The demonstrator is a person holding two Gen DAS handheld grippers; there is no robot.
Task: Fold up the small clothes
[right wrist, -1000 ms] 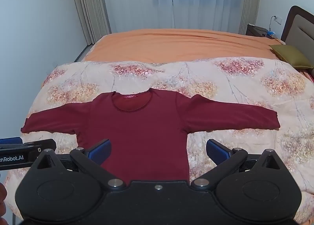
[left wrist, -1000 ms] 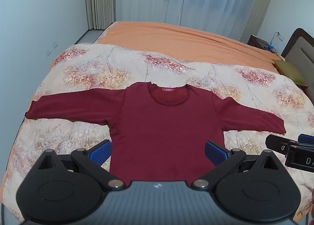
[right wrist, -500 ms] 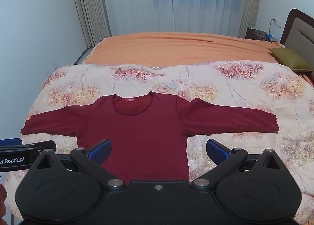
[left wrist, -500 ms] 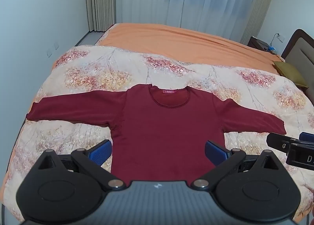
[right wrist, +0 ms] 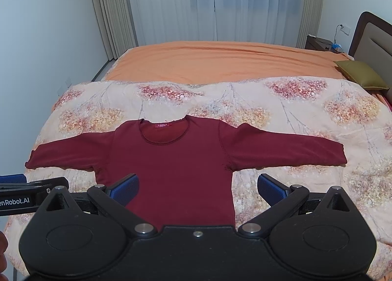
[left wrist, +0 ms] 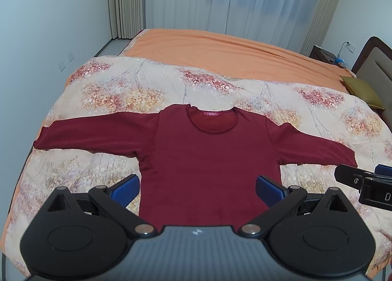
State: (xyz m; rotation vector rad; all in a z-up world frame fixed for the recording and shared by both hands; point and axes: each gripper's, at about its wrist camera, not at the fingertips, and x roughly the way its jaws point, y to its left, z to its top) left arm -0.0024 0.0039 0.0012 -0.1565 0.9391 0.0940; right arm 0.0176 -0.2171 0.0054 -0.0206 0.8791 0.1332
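A dark red long-sleeved top lies flat on the floral quilt, front up, both sleeves spread out sideways, collar at the far side. It also shows in the right wrist view. My left gripper is open and empty, held above the top's lower hem. My right gripper is open and empty, above the hem's right part. Each gripper's side shows at the edge of the other's view.
The quilt covers the near half of a bed with an orange sheet. An olive pillow lies by the headboard at right. A nightstand stands beyond. A wall is at left, curtains at the back.
Both grippers have tilted or drawn back slightly, so the top sits a little lower in each view. The top has not moved. Both grippers stay open.
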